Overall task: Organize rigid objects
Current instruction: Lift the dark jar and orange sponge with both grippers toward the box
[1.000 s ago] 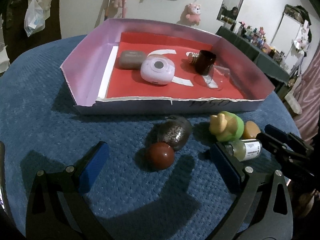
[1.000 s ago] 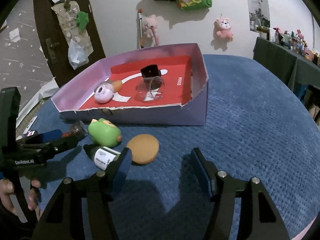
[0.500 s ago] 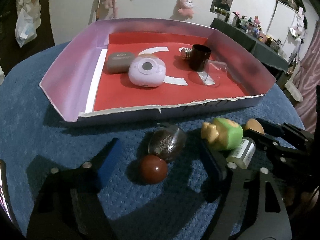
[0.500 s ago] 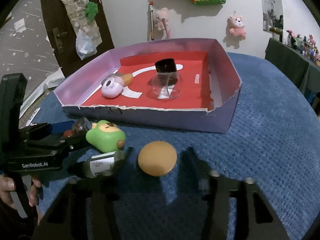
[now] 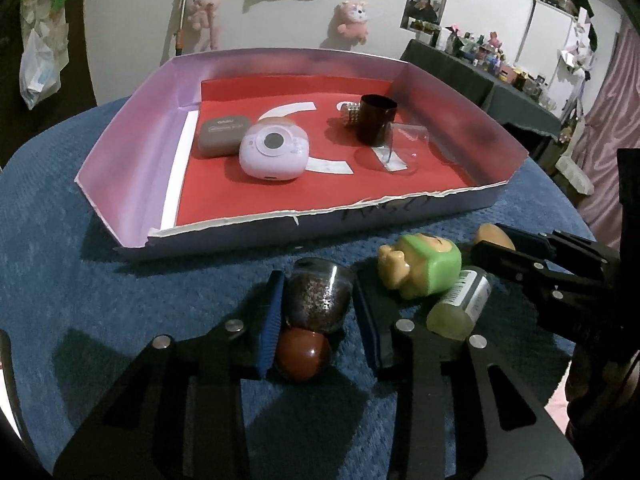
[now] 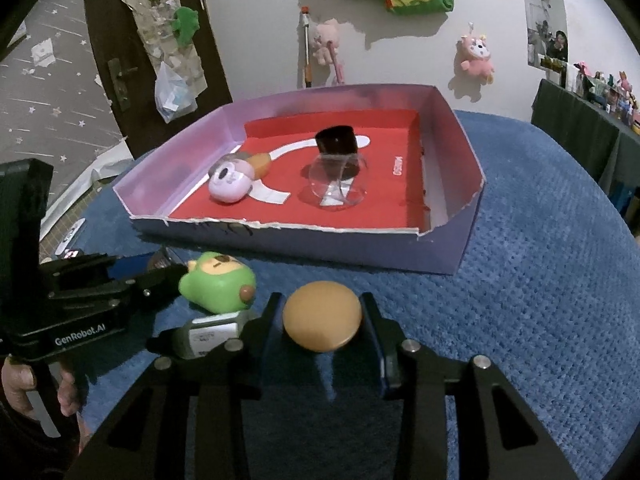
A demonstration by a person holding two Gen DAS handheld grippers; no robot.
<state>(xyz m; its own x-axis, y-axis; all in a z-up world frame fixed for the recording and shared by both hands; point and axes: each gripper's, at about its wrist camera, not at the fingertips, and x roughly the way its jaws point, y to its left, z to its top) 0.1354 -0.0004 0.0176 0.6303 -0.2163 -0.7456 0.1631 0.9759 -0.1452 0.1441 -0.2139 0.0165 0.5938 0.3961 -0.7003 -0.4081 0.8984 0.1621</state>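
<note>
L hand-held gripper (image 5: 318, 316) straddles glitter jar (image 5: 318, 298), long axis along fingers, red ball (image 5: 303, 354) just behind; jaws near, contact unclear. R hand-held gripper (image 6: 322, 320) brackets tan disc (image 6: 322, 316), clench unconfirmed. Box (image 5: 132, 168) ahead.

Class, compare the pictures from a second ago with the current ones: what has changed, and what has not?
Both grippers advanced and closed in: the left gripper now brackets the glittery dark jar with the red-brown ball cap, the right gripper the flat tan disc. The green toy figure, small labelled bottle and purple tray with its contents stayed put.
</note>
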